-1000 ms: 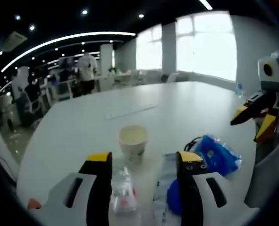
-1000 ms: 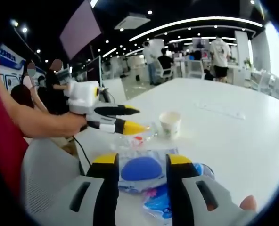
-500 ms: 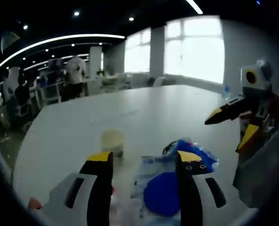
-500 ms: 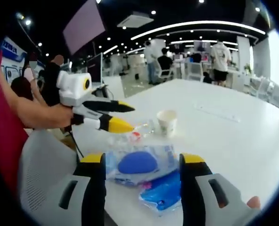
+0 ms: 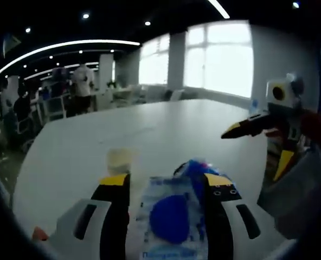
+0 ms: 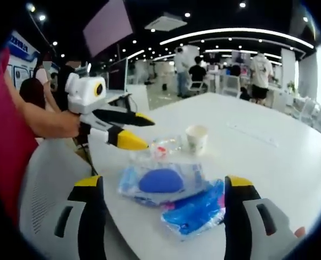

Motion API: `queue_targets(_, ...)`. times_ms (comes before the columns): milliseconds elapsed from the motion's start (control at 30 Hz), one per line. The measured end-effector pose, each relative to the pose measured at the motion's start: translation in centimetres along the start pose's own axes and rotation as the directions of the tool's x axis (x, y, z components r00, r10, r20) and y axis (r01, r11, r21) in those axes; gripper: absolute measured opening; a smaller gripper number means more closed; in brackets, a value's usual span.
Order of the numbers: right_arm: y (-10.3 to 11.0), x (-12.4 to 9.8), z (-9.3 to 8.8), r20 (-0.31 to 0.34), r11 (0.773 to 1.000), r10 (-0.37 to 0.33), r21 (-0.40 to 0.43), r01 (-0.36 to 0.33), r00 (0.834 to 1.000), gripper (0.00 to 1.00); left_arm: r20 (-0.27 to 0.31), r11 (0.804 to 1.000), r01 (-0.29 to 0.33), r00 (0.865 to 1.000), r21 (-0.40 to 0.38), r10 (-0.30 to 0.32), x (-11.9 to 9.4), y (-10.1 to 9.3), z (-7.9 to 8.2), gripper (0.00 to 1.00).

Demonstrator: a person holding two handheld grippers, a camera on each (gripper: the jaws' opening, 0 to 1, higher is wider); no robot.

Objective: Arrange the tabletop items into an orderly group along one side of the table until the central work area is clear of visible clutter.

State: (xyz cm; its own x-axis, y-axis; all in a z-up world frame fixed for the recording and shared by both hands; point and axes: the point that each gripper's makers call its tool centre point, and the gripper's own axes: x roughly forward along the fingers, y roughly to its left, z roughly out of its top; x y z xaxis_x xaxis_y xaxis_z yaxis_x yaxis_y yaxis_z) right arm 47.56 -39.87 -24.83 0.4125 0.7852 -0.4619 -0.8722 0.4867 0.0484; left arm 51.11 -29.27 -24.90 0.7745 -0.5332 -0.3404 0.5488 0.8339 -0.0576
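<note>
- My right gripper (image 6: 163, 187) has its fingers spread wide around the clear packet with the blue disc (image 6: 161, 181) and the blue packet (image 6: 196, 212), low in the frame at the table (image 6: 269, 162) edge.
- My left gripper (image 5: 166, 187) is spread too, hovering over that clear packet (image 5: 168, 219) at bottom centre.
- Risk, as I judge it: both packets look slippery and overlap; closing on one may drag the other off the near edge.
- The plastic bottle (image 6: 160, 149) and paper cup (image 6: 196, 138) stand just beyond; a careless sweep could tip the cup.
- My left gripper, seen at left in the right view (image 6: 130, 130), crowds the bottle; the two tools could collide.
</note>
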Motion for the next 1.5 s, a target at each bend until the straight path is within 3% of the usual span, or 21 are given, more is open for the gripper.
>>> queue_targets(500, -0.7, -1.3, -2.4, -0.075, 0.998, 0.018, -0.065, -0.023, 0.997, 0.93, -0.010, 0.999, 0.037, 0.999, -0.012, -0.037, -2.0, -3.9, -0.7, 0.50)
queue_targets(700, -1.6, -1.4, -2.7, -0.090, 0.996, 0.031, -0.083, -0.038, 0.995, 0.92, -0.009, 0.999, 0.031, 0.999, -0.016, -0.031, -2.8, -4.5, -0.9, 0.51)
queue_targets(1133, -6.7, -0.5, -3.4, -0.143, 0.993, 0.038, -0.107, -0.054, 0.989, 0.87, -0.012, 0.997, 0.058, 0.998, -0.057, -0.059, -3.4, -6.0, -1.3, 0.57)
queue_targets(1500, -10.4, 1.5, -3.7, -0.190, 0.984, 0.062, -0.150, -0.092, 0.980, 0.74, -0.019, 0.994, 0.062, 0.998, -0.086, -0.064, -3.5, -7.1, -1.8, 0.59)
